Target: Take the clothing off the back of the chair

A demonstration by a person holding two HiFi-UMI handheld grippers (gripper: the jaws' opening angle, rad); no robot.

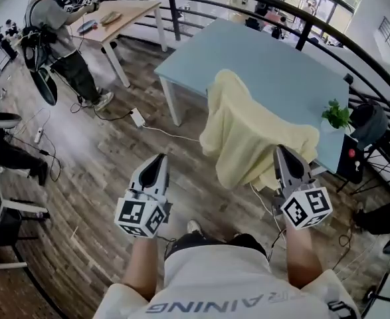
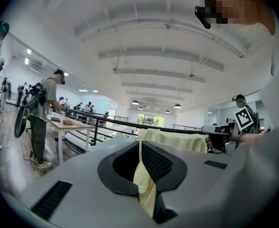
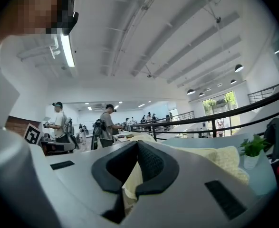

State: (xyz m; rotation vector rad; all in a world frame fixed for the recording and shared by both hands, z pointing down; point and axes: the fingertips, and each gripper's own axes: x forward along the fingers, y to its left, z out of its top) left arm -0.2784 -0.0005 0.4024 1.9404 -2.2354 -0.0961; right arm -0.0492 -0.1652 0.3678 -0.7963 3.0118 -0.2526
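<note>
Both tools are engaged on the garment, a pale yellow cloth. The left hand-held gripper has its jaws pressed together on a narrow fold of that yellow fabric, which hangs down between the pads in the left gripper view. In the head view the link between this fold and the bulk of the cloth cannot be made out. The right hand-held gripper is likewise clamped on yellow fabric, at the lower near edge of the cloth, and neither jaw pair shows any gap. The garment stands humped against the near edge of the blue table, overlapping its top and falling toward the wooden floor in front of the person. A small potted plant stands on the table just beside its far right edge. What carries the hump is covered by the cloth itself, and no chair shows in any view. Judgement on progress: the grasp is made on both sides, so the first step is complete. Whether the cloth has come clear of its support cannot be settled from these views. If a chair back sits under the hump, the lift-off remains to be done. If it does not, the removal is effectively finished, and only carrying and setting the garment down is left.
</note>
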